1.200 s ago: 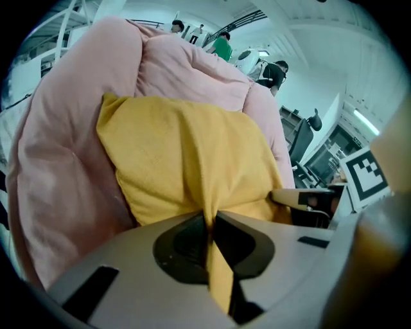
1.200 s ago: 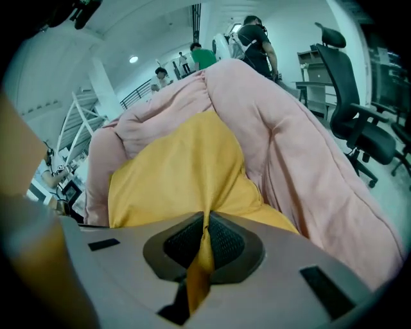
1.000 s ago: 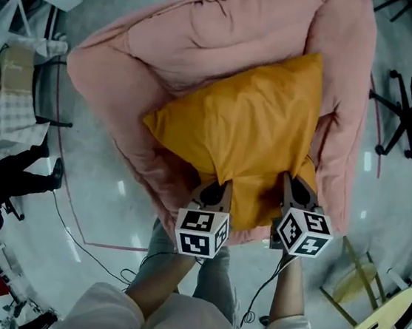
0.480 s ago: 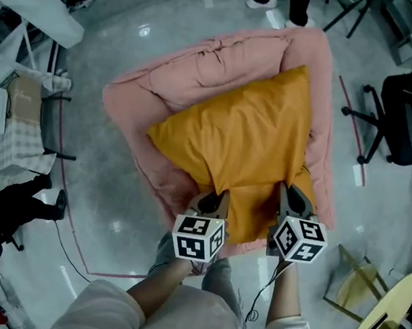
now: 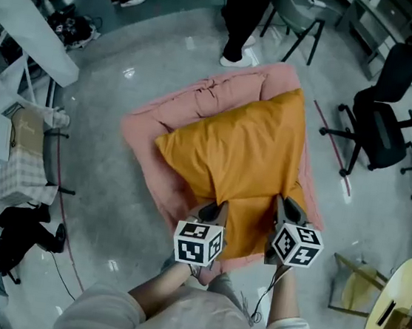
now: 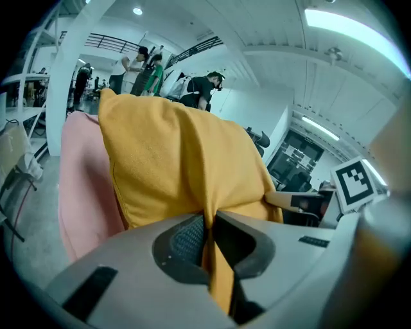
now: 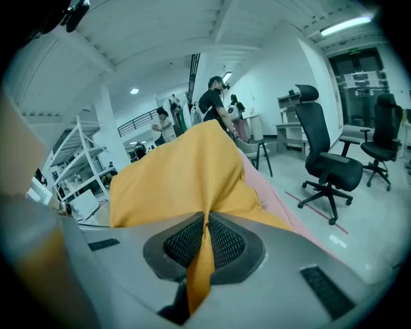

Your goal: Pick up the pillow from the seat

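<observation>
Both grippers have come up since the earlier frame and the pillow [image 5: 244,157] has come up with them. The pink seat [image 5: 157,135] now looks smaller and lower beneath it, and more grey floor [image 5: 116,104] shows around it. A black office chair [image 5: 381,107] at the right and a standing person's legs [image 5: 242,23] at the far side have come into the head view. The grip itself has not changed.

The left gripper [image 5: 219,206] is pinched tight on a fold of yellow cloth at the near-left of the pillow's near edge. The cloth runs down through the narrow slit between its ribbed pads [image 6: 186,241]. The right gripper [image 5: 282,203] is closed the same way on a fold at the near-right, with a strip of cloth hanging through between its pads [image 7: 225,243].

From both sets of jaws the pillow stretches away toward the far side, ending in a corner at the far right above the seat's back. Its long axis runs near to far, and the two grippers sit side by side across the near edge, neither one closer. The near end is clearly raised. Whether the far end has left the seat cannot be told from these views, so the rest of the lift likely turns on drawing the pillow up and toward the person until that far corner clears the cushion.
</observation>
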Demonstrator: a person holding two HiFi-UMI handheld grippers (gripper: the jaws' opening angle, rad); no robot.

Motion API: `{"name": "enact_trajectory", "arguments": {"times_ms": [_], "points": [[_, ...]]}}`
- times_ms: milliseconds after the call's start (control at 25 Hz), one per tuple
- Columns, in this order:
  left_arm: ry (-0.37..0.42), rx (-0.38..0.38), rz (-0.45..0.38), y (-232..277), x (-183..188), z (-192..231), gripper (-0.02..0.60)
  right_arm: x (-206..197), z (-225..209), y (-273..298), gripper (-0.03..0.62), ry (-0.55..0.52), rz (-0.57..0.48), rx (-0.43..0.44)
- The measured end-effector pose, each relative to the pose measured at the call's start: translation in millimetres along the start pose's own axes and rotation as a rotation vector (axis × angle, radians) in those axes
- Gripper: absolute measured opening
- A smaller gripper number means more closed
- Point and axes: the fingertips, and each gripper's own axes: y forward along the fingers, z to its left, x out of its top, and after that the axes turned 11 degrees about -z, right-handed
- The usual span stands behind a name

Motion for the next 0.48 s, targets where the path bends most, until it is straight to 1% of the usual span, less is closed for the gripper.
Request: {"name": "enact_trajectory", "arguments": {"times_ms": [200, 280, 480], "points": [[0.040, -0.085, -0.024, -18, 23, -13, 0.028, 20, 14, -30, 0.038, -0.015, -0.055, -0.055], [0.056, -0.129, -0.033, -23, 30, -22, 0.028, 27, 15, -45, 0.038, 0.000, -0.083, -0.088], [0.111, -0.279, -0.023, -38, 28, -54, 0.028, 28, 11, -102, 0.038, 0.044, -0.172, -0.210]]}}
